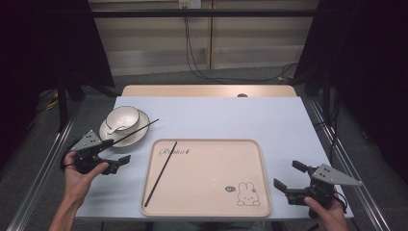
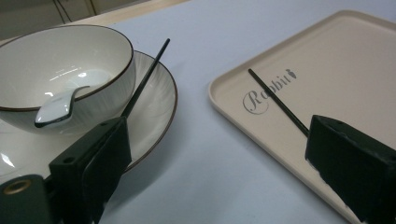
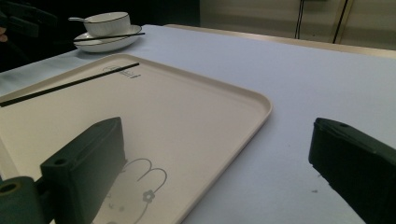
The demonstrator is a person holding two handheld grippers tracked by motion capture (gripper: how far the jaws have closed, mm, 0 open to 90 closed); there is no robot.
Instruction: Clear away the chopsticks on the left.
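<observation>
Nearest, at the bottom right: right gripper [image 1: 290, 179], held in a hand [image 1: 328, 215], jaws spread wide and empty, just right of the tray's near right corner. Beside it, a beige tray [image 1: 252, 147] in the middle of the pale blue surface [image 1: 240, 118], with a rabbit drawing [image 1: 248, 194] near its right front corner and script lettering at its far left. On the tray's left half, one black chopstick [image 1: 161, 170], lying slantwise from the lettering toward the near left corner. Left of the tray: left gripper [image 1: 117, 151], held in the other hand [image 1: 79, 178], jaws wide apart, nothing between them. Just beyond it, a white plate [image 1: 139, 134] bearing a dark-rimmed bowl [image 1: 130, 113] with a white spoon [image 1: 113, 128] inside. Across the plate's rim, a second chopstick [image 1: 139, 129], its near end by the left gripper's far jaw; touching or not, impossible to tell.
</observation>
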